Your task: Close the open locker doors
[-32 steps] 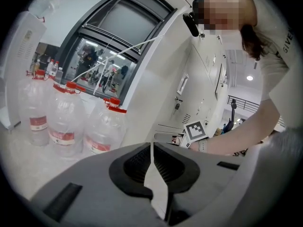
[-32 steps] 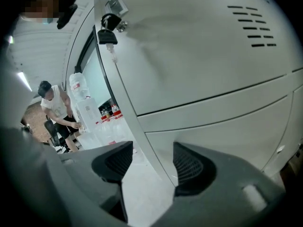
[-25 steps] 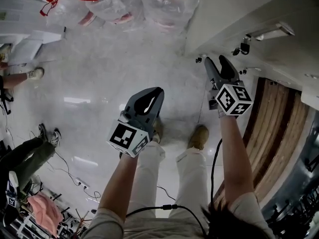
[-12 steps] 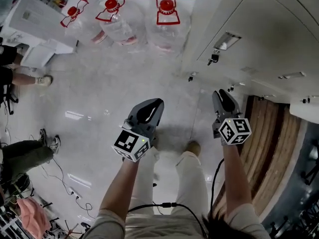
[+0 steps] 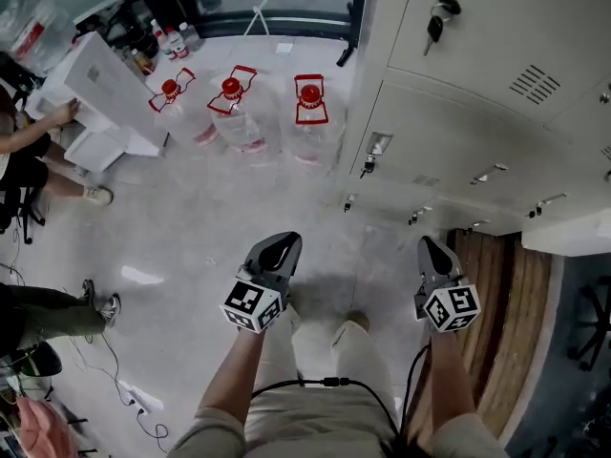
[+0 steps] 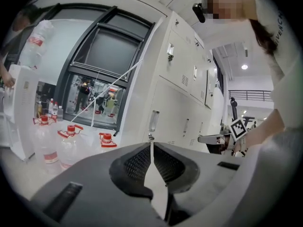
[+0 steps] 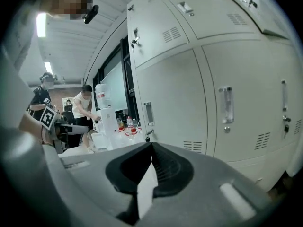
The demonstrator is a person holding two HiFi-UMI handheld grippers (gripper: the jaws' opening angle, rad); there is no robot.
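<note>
A bank of pale grey lockers (image 5: 458,132) fills the upper right of the head view, its doors (image 7: 180,93) flush, with keys (image 5: 434,27) hanging from some locks. A white panel (image 5: 568,235) juts out at the right edge; I cannot tell whether it is a door. My left gripper (image 5: 283,240) is shut and empty, held in the air short of the lockers (image 6: 180,93). My right gripper (image 5: 427,244) has just closed with nothing between its jaws, and it points at the locker fronts. Both grippers' tips meet in the gripper views: left gripper (image 6: 151,144), right gripper (image 7: 151,144).
Three large water bottles with red caps (image 5: 310,113) stand on the floor left of the lockers. Beside them is a white machine (image 5: 105,93). People sit at the far left (image 5: 38,303), with cables (image 5: 134,399) on the floor. A wooden strip (image 5: 496,351) runs along the locker base.
Both grippers have risen and the view has lifted, showing more of the locker fronts. The right gripper's jaws have gone from apart to together. The left jaws stay together.
</note>
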